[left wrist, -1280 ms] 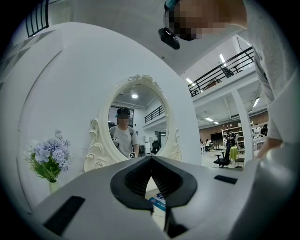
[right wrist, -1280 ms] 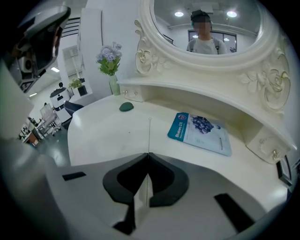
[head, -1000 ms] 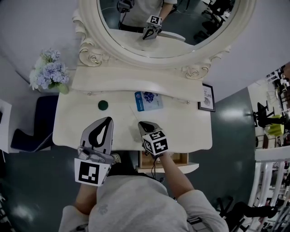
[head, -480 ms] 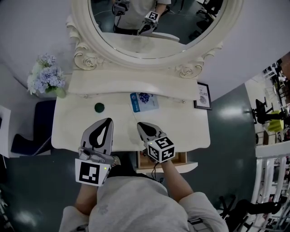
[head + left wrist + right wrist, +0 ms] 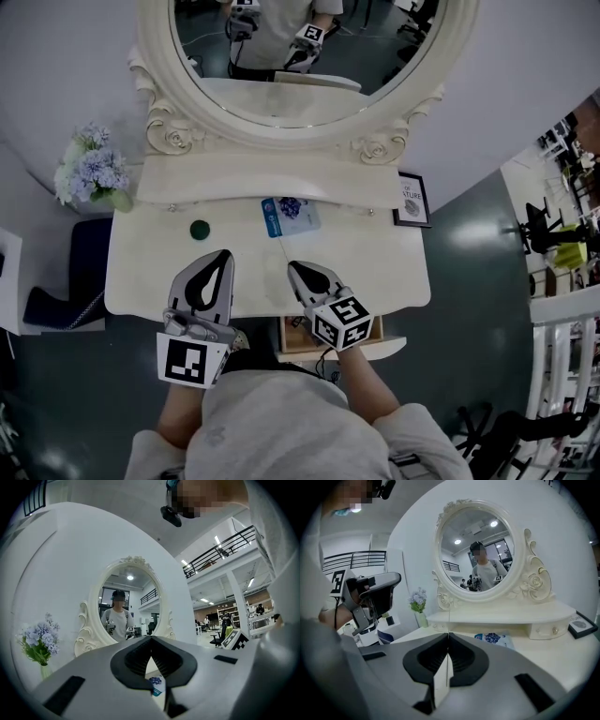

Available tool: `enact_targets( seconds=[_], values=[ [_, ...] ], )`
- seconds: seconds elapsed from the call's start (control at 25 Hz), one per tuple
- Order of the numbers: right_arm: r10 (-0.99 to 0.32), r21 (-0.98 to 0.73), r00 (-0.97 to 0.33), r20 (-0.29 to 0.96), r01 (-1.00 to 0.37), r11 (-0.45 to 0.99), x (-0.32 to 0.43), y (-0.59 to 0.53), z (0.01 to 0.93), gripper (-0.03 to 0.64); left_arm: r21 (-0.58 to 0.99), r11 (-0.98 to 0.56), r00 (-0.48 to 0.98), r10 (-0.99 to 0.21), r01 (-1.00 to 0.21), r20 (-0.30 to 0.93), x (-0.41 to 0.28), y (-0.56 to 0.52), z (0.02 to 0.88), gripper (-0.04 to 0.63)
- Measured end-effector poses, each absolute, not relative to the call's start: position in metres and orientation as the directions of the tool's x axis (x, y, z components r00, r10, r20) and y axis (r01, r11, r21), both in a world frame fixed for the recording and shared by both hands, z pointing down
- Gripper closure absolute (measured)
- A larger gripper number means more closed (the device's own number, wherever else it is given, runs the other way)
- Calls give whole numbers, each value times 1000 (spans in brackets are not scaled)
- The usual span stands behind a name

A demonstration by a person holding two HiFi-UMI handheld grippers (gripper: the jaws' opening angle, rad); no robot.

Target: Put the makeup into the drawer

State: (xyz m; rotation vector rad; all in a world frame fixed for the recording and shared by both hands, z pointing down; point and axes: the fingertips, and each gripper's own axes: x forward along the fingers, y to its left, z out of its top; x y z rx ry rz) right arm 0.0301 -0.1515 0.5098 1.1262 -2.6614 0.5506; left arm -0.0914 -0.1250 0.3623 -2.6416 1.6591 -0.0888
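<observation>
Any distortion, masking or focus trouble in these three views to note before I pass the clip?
Head view: wide-angle bend bows the dressing table and mirror; light even, no hard glare. Left gripper view: strong fisheye, dark corners, mosaic patch at top, the left gripper close and soft. Right gripper view: same fisheye and dark corners, mosaic patch top left, lamp reflections in the mirror.

The left gripper (image 5: 151, 639) fills the lower frame, its jaws closed tip to tip with nothing between them. Through the narrow slit below the tips a blue packet (image 5: 155, 682) shows, lying on the pale table (image 5: 150, 666). Beyond stands an oval mirror (image 5: 129, 599) in a carved white frame, with a person (image 5: 116, 620) reflected in it. Flowers (image 5: 38, 639) stand at the left. A marker cube (image 5: 236, 640) shows at the right.
</observation>
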Motion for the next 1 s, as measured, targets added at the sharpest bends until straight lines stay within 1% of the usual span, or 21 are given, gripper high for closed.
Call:
enact_targets(
  seconds=[0.52,1.0],
  values=[
    [-690,-232,-683,241,-730,643,53,-133,474,595,-51,-446,446,-895,-893,27,-76,-115,357,581],
    [-707,-226,-675,210,-737,637,80,-107,459,595,-60,-448,448,-894,-892,18,-69,-103,352,581]
  ],
)
